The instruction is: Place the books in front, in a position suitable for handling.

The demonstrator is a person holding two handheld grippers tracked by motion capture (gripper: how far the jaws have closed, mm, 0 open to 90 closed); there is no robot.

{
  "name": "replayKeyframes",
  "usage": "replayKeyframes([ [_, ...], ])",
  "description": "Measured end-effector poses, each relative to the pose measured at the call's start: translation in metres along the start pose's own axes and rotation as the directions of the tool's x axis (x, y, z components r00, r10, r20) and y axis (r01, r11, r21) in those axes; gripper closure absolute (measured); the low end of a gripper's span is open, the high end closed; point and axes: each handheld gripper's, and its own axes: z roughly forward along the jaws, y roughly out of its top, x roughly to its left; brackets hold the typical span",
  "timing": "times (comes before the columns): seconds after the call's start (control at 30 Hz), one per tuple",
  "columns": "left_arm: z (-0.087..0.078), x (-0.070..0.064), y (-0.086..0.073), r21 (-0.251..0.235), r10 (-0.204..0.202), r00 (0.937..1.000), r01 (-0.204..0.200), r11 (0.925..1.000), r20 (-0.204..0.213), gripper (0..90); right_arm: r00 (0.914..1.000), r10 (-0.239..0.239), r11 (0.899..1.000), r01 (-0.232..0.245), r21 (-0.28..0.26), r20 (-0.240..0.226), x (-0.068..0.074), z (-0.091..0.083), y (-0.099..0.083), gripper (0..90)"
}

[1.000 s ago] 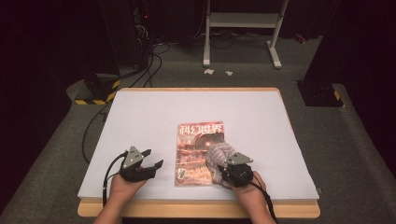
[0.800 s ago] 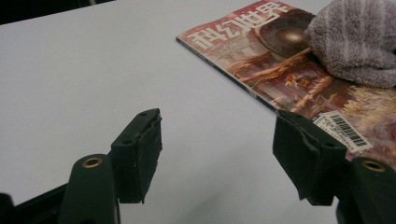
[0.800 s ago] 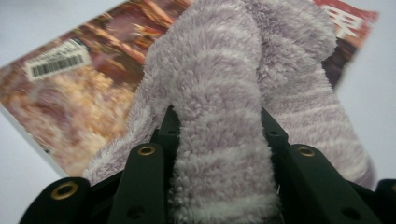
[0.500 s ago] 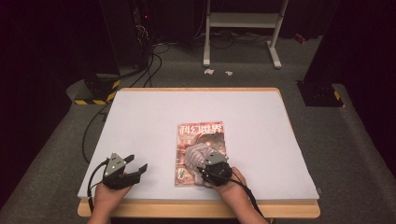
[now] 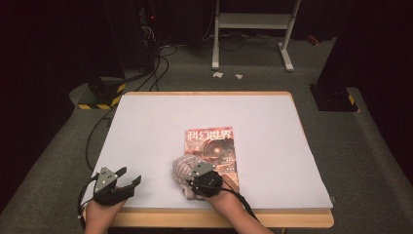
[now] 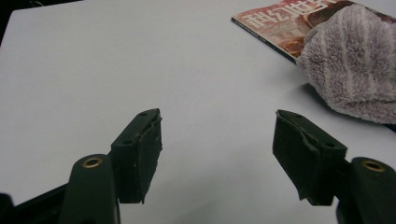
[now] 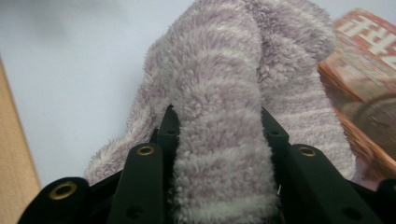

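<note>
From my seat, the right claw (image 5: 195, 176) is clamped on the fluffy lilac towel (image 7: 219, 121), which bulges up between its jaws at the near edge of the tabletop (image 5: 146, 126). The left claw (image 6: 217, 149) hangs wide apart over bare surface, holding nothing. The towel covers the near corner of the magazine (image 5: 212, 146) beyond.

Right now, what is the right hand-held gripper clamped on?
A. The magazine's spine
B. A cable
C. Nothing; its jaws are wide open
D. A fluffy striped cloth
D: in the right gripper view the right hand-held gripper has its jaws pressed against a fold of the fluffy striped cloth, which lies partly over the magazine.
</note>
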Motion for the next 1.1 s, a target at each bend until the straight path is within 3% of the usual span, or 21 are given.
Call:
replayKeyframes([
  [0.27, -0.001, 0.0, 0.0, -0.003, -0.002, 1.0, 0.002, 1.0, 0.004, 33.0, 0.9997, -0.021, 1.0, 0.021, -0.001, -0.011, 0.005, 0.002, 0.003, 62.8],
  [0.57, 0.017, -0.008, 0.012, -0.007, 0.028, 0.9982, -0.028, 0.9996, 0.053, 33.0, 0.9989, 0.027, 1.0, -0.027, 0.008, 0.039, -0.01, -0.01, -0.012, 62.6],
  [0.93, 0.051, -0.03, 0.032, -0.013, 0.088, 0.9859, -0.087, 0.9962, 0.142, 32.9, 0.9764, 0.15, 0.988, -0.153, 0.005, 0.156, -0.041, -0.042, -0.046, 62.7],
  [0.97, 0.055, -0.034, 0.035, -0.015, 0.096, 0.9836, -0.095, 0.9954, 0.152, 32.9, 0.9681, 0.175, 0.984, -0.178, 0.002, 0.179, -0.048, -0.049, -0.054, 62.6],
  [1.1, 0.062, -0.038, 0.038, -0.017, 0.107, 0.9801, -0.106, 0.9942, 0.167, 33.0, 0.9581, 0.203, 0.978, -0.207, -0.002, 0.202, -0.056, -0.057, -0.062, 62.7],
])
